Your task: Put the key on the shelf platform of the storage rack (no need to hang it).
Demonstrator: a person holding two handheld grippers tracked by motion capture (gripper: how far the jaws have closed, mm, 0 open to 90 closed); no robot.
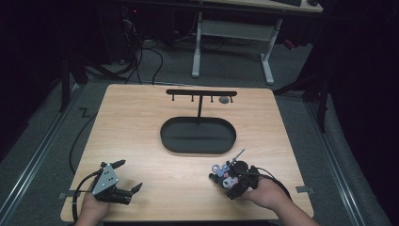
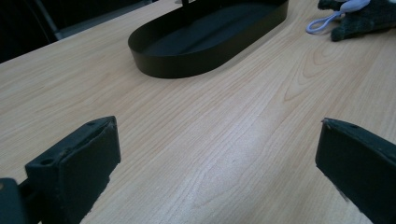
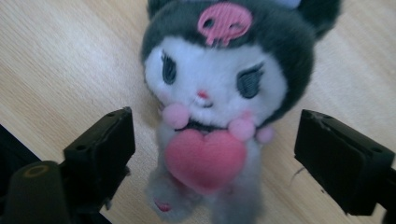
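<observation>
A small plush toy (image 3: 215, 79) with a dark hood, white face and pink heart lies on its back on the wooden table. It is between the wide-apart jaws of my right gripper (image 3: 215, 149), which is open and not touching it. In the high view the plush toy (image 1: 227, 179) is at the front right under my right gripper (image 1: 224, 172), with its lavender loop (image 1: 216, 168) pointing left. My left gripper (image 1: 130, 174) rests open at the front left, empty (image 2: 217, 154). From there the plush toy (image 2: 359, 18) and its loop (image 2: 322, 23) lie far off.
A black oval tray (image 1: 188, 136) sits mid-table, with a black T-shaped hook rack (image 1: 201, 92) rising from its far side. A small grey object (image 1: 225, 100) is by the rack's right end. Beyond the table are a white desk frame (image 1: 268, 61) and floor cables (image 1: 141, 52).
</observation>
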